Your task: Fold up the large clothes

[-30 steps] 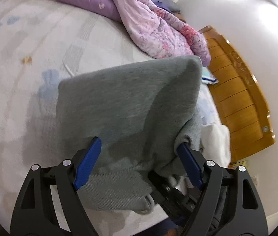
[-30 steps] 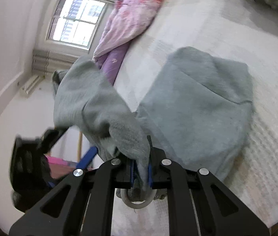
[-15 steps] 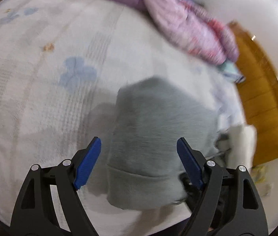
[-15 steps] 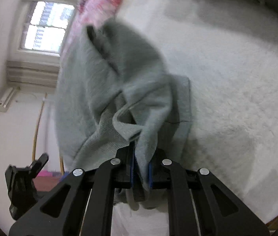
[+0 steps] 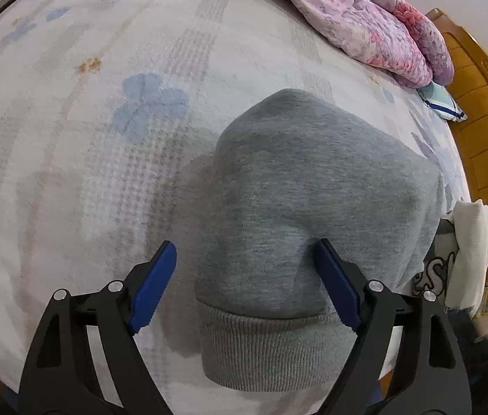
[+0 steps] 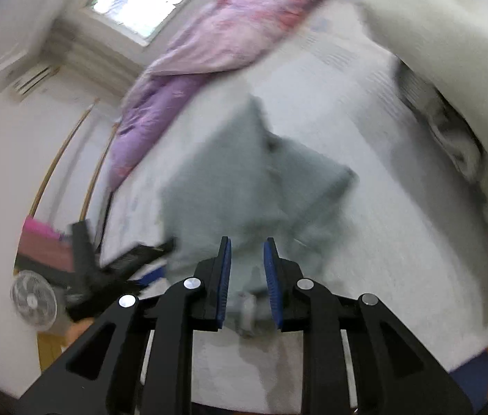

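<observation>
A grey sweatshirt (image 5: pixel 313 186) lies folded on the white patterned bed (image 5: pixel 71 138), its ribbed hem nearest the left wrist camera. My left gripper (image 5: pixel 244 249) hangs wide open just over it. Its right fingertip (image 5: pixel 327 259) dents the cloth, and the left one is over bare sheet. In the blurred right wrist view my right gripper (image 6: pixel 247 242) is above the sweatshirt (image 6: pixel 244 180); its jaws are opening and the pads press on nothing, with grey cloth showing beyond the gap. The left gripper (image 6: pixel 123 263) shows there as a dark blur.
A pink and purple quilt (image 5: pixel 365 17) is bunched along the far side of the bed. A wooden bed board (image 5: pixel 486 138) runs along the right edge, with a white printed garment (image 5: pixel 472 242) beside the sweatshirt. A fan (image 6: pixel 33 299) stands on the floor.
The right gripper carried the raised part of the sweatshirt over, then parted its jaws and let it drop. The sweatshirt now lies flat and folded. The left gripper sank toward it.
</observation>
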Demonstrator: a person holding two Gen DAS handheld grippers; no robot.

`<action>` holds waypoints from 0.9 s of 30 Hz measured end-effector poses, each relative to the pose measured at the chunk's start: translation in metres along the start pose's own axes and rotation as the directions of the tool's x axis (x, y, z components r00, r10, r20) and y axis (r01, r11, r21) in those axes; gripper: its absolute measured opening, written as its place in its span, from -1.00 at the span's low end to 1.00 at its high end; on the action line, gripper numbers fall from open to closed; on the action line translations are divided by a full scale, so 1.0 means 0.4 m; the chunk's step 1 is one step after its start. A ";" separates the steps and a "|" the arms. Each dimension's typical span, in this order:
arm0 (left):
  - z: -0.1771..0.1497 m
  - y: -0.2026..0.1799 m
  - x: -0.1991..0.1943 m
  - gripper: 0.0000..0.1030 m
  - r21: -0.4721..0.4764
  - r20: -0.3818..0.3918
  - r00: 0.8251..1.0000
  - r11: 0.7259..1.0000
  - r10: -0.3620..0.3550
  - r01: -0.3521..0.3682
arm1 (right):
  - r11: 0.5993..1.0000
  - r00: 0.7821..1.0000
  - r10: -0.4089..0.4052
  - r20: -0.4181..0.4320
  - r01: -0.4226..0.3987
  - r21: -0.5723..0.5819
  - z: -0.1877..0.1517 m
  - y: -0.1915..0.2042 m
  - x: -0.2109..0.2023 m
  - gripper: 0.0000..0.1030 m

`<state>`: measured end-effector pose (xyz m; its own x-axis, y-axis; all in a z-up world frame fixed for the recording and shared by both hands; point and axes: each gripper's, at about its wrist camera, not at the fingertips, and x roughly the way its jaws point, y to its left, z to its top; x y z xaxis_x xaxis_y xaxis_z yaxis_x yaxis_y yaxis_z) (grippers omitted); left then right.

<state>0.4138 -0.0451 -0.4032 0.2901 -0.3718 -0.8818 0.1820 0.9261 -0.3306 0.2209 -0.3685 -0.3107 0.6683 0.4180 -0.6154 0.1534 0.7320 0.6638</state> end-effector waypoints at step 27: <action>0.028 0.027 0.032 0.76 -0.046 -0.038 0.997 0.996 -0.072 0.070 | 0.967 0.995 0.040 -0.087 -0.017 0.254 -0.042 -0.158 0.134 0.19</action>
<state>0.4302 -0.0407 -0.4142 0.2402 -0.4348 -0.8679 0.1585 0.8996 -0.4069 0.2347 -0.3835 -0.3928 0.6080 0.4924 -0.6228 0.3223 0.5638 0.7604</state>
